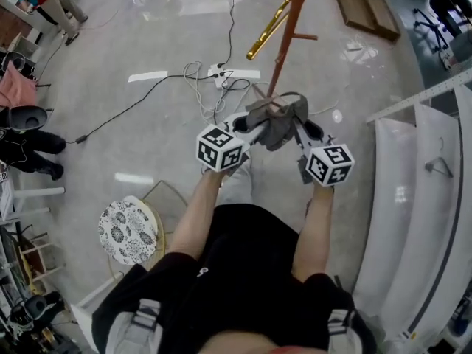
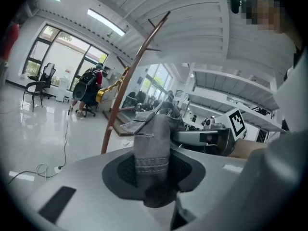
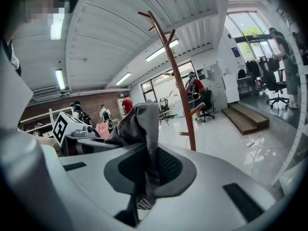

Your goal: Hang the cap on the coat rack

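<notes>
A grey cap (image 1: pixel 276 120) hangs stretched between my two grippers in front of the person. My left gripper (image 1: pixel 254 133) is shut on one side of the cap (image 2: pixel 151 143), the fabric pinched between its jaws. On the other side my right gripper (image 1: pixel 297 133) is shut on the cap (image 3: pixel 144 129), with a label dangling below. The brown wooden coat rack (image 1: pixel 287 32) stands just beyond the cap, its pole rising with short pegs. In the left gripper view the coat rack (image 2: pixel 130 76) leans up to the left; in the right gripper view the coat rack (image 3: pixel 179 81) stands right of the cap.
A white power strip (image 1: pixel 232 73) with cables lies on the glossy floor near the rack's foot. A patterned round stool (image 1: pixel 127 231) stands at lower left. White curved panels (image 1: pixel 413 198) line the right side. A gold object (image 1: pixel 269 24) leans beside the rack. People stand at far left.
</notes>
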### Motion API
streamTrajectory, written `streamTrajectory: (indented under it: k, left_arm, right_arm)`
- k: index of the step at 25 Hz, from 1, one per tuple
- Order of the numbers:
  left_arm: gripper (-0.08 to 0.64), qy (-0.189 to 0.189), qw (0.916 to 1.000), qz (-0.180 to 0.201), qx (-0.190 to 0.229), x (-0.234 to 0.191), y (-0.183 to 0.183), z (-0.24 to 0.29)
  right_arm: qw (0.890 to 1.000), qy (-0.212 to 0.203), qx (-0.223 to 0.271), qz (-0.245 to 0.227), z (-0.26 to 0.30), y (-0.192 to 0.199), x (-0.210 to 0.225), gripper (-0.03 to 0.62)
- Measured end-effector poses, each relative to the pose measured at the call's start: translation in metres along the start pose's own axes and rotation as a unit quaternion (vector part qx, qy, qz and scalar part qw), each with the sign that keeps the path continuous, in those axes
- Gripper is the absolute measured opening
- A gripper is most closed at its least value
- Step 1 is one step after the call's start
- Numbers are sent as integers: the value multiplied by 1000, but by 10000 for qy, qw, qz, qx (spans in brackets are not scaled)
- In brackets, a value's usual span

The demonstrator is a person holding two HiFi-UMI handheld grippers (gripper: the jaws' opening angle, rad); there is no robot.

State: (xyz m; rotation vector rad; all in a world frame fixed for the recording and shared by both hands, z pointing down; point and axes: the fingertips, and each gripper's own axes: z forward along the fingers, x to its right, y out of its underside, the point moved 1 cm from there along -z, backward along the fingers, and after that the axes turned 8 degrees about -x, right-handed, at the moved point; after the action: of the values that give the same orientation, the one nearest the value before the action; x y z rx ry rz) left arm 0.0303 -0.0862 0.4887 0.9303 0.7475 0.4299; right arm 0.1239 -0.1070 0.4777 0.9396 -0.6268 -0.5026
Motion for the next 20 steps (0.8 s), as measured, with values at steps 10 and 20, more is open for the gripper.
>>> streamTrajectory:
  k: [10,20]
  left_arm:
    - [97,199,9989,-28,-412,-97,-2,64]
    - [97,457,9950,104,-887,-152,7,122]
  right_arm:
    - [9948,302,-967,53,101,3,59,21]
    - [9838,707,-1640,142,156,20,99,21]
